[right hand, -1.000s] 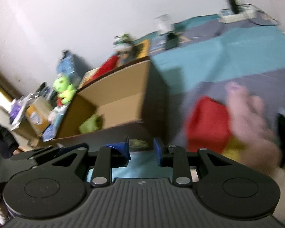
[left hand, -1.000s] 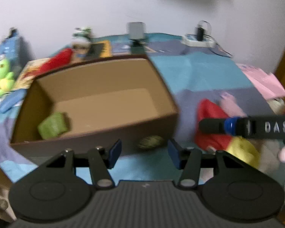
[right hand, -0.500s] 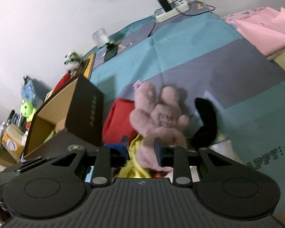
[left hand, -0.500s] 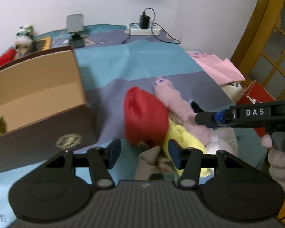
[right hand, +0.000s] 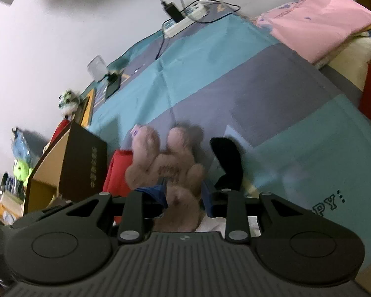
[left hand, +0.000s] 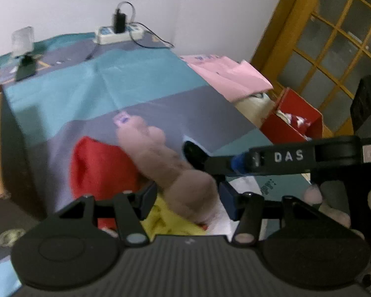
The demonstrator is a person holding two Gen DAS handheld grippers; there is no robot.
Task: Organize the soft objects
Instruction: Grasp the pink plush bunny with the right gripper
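Both grippers are over a heap of soft things on the blanket, apparently to lift the top one for sorting.

Left gripper: jaws parted about halfway. The pink plush lies between and ahead of the fingers, its near end filling most of the gap. Blur prevents judging whether the pads touch it; no squeeze is visible, so I rate it as not gripped. The red cloth sits just outside the left finger, a yellow item under the fingers, and a black item ahead of the right finger.

Right gripper: jaws opening, with the near end of the pink plush between the blue pads. The pads flank it closely. Contact cannot be confirmed, and I read this as lining up a grasp rather than holding. The plush paws point away from the fingers, and the black item lies just beyond the right finger.

The box, the likely destination, stands open-topped to the left of the left finger, close to the heap.

Writing:
- "DAS" in white on the right gripper body, seen from the left wrist.
- "PY:" printed on the blanket near the right finger, right view; the remainder is hidden.
- Print on the box side and the tag on the plush are unreadable.
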